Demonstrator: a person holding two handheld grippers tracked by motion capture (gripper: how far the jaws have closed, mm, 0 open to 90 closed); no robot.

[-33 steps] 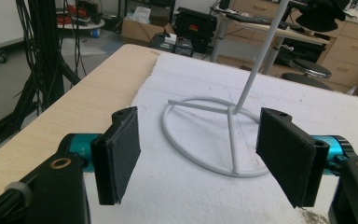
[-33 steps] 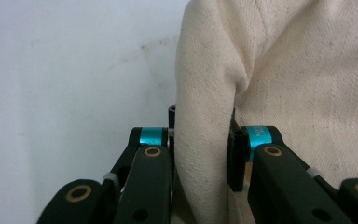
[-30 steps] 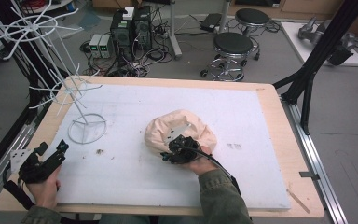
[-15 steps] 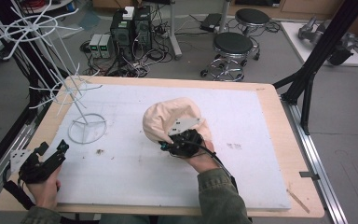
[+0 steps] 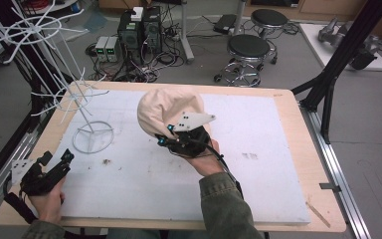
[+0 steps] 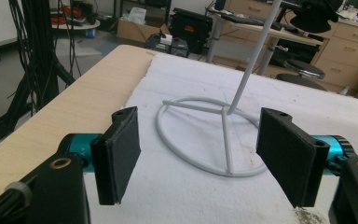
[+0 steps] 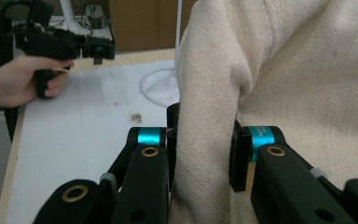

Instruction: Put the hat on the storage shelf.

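Right gripper [image 5: 171, 135], clamped on a fold of the cream cloth cap [image 5: 166, 107], has lifted it off the white foam mat [image 5: 258, 184] since a second ago; left gripper [image 5: 54, 162] waits open, empty, near the wire stand [image 5: 93, 137], the cap's likely destination.

I can read no word, number or brand anywhere here; the teal band [image 7: 260, 136] on my right gripper [image 7: 203, 144] carries a small line of print, but it is too tiny and blurred to make out
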